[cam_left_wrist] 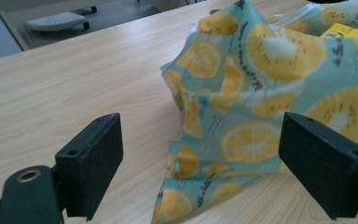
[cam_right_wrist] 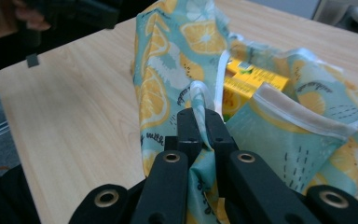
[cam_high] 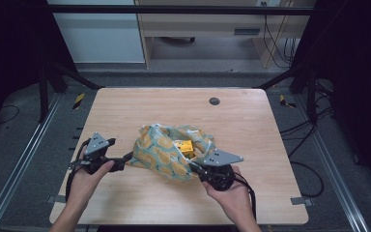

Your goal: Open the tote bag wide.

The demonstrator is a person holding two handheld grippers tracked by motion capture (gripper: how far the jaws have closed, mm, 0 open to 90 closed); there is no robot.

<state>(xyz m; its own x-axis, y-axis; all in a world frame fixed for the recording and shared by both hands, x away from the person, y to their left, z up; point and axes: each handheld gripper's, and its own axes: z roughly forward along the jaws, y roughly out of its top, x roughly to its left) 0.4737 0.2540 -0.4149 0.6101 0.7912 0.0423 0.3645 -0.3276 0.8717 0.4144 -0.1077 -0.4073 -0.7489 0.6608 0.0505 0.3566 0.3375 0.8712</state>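
We keep R gripper (cam_right_wrist: 200, 123) clamped on bag (cam_high: 166, 152) rim, L gripper (cam_left_wrist: 200, 154) wide open, w/ box (cam_high: 187, 146) inside.

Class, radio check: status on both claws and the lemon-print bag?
Right claw shut on bag rim. Left claw open, bag corner between jaws. Yellow box inside. Nothing obstructing.

Yellow box (cam_high: 187, 146) — mostly hidden by bag (cam_high: 162, 152).

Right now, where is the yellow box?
In the high view the yellow box sits inside the open lemon-print bag at table centre, just left of the right gripper, which pinches the bag's edge.
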